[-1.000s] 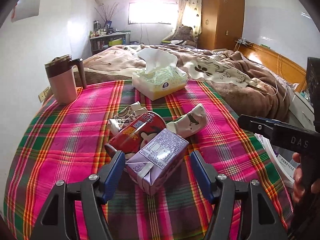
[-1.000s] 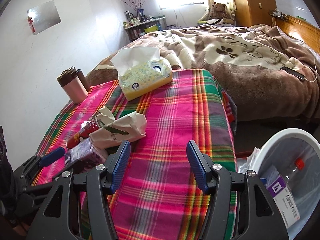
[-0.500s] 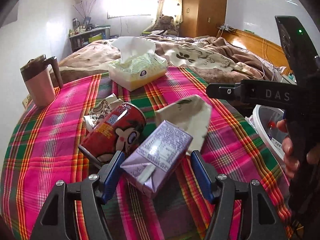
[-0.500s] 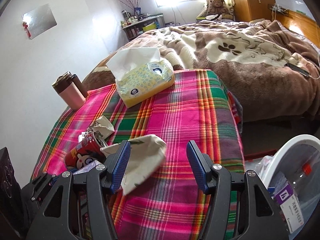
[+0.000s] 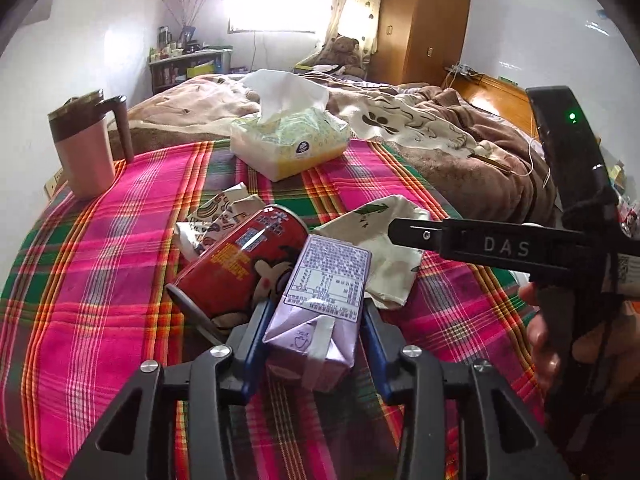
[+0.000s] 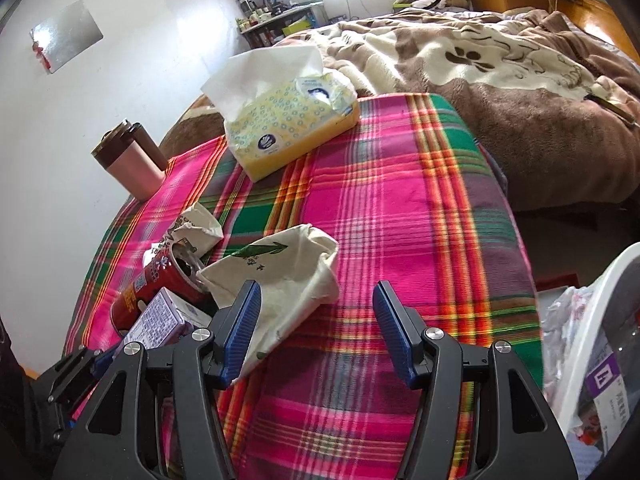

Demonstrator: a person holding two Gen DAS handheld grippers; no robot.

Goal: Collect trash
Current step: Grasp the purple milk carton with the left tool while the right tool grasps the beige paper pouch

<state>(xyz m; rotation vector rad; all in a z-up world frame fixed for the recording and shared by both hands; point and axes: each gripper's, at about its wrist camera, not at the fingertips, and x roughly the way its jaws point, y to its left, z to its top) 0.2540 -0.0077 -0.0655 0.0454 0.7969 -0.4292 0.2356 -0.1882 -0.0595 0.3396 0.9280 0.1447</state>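
At the far left of the counter point(image 5: 100, 264), under its plaid cloth, I am seeing a pink mug point(image 5: 82, 148) with a brown lid standing upright, well apart from the rubbish. Moving right, a crumpled printed wrapper point(image 5: 212, 216) is lying just behind a red can point(image 5: 236, 268) that is resting on its side with its open mouth facing away from my left camera. Touching the can's right side, a purple drink carton point(image 5: 324, 300) is sitting between the blue pads of my left claw point(image 5: 312, 340); the claw is clenching on the carton, both pads pressing its sides. I cannot tell whether the carton is lifted off the cloth. Behind these, a yellow tissue box point(image 5: 290, 148) is standing near the counter's back edge with a tissue sticking up.

Further right, a cream paper bag point(image 6: 280, 280) with a green leaf print is lying crumpled on the cloth beside the can and carton. My right claw point(image 6: 316, 336) is hovering over the cloth with its jaws spread wide, released and gripping nothing; its left pad is overlapping the bag's near edge, though I cannot tell if they touch. At the far right, off the counter's edge and lower down, a white bin point(image 6: 600, 300) with a clear liner is holding a bottle and some packaging. A bed point(image 6: 500, 80) with a brown blanket is filling the background.
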